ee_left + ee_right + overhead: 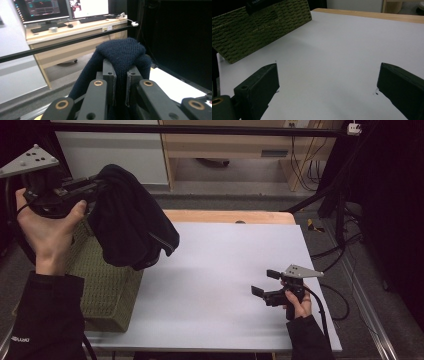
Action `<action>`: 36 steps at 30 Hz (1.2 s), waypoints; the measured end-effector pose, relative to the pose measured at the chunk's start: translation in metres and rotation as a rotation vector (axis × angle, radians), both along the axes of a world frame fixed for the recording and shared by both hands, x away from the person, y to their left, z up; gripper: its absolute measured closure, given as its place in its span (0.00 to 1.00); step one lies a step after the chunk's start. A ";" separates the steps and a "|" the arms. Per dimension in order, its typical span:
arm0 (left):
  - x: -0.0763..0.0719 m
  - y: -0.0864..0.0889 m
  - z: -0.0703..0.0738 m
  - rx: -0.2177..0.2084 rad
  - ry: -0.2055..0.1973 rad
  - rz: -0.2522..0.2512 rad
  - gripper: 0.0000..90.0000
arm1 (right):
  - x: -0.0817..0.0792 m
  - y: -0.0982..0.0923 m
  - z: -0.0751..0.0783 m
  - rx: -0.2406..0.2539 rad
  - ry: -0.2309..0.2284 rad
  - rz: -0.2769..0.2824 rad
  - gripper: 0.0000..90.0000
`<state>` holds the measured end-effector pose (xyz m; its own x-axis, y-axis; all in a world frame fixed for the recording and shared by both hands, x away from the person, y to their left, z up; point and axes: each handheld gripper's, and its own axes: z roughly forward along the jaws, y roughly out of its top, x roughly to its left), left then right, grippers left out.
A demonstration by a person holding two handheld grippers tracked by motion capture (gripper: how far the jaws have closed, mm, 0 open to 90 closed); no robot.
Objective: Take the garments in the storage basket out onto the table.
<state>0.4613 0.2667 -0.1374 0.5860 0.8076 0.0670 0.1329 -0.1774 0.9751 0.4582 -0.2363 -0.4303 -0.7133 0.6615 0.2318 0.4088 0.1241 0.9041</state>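
A dark navy knitted garment point(131, 222) hangs in the air over the left side of the table, above a green woven basket point(102, 285). My left gripper point(95, 185) is shut on the garment, held high at the left. In the left gripper view the knit fabric point(122, 53) bulges up between and over the two pads point(110, 75). My right gripper point(265, 282) rests low over the white table point(225, 265) at the right, jaws wide open with nothing between them. In the right gripper view its fingers point(259, 85) frame bare table, with the basket point(249, 32) beyond.
The basket stands on the table's left edge. A black horizontal bar point(200, 129) crosses above the far side. Beyond it sit a wooden desk point(75, 30) with monitors and a keyboard. Cables and a tripod leg point(320, 195) lie on the floor at the right.
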 end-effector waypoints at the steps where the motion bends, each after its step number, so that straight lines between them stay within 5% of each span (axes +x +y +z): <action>1: 0.000 -0.006 0.000 0.006 -0.001 -0.013 0.91 | 0.000 0.000 0.000 -0.001 0.000 0.000 0.04; 21: 0.010 -0.056 -0.003 0.027 0.011 -0.113 0.91 | -0.001 -0.001 0.001 0.007 -0.002 -0.001 0.04; 36: 0.035 -0.111 -0.032 0.079 0.083 -0.201 0.91 | -0.001 -0.003 0.003 0.014 -0.008 0.000 0.04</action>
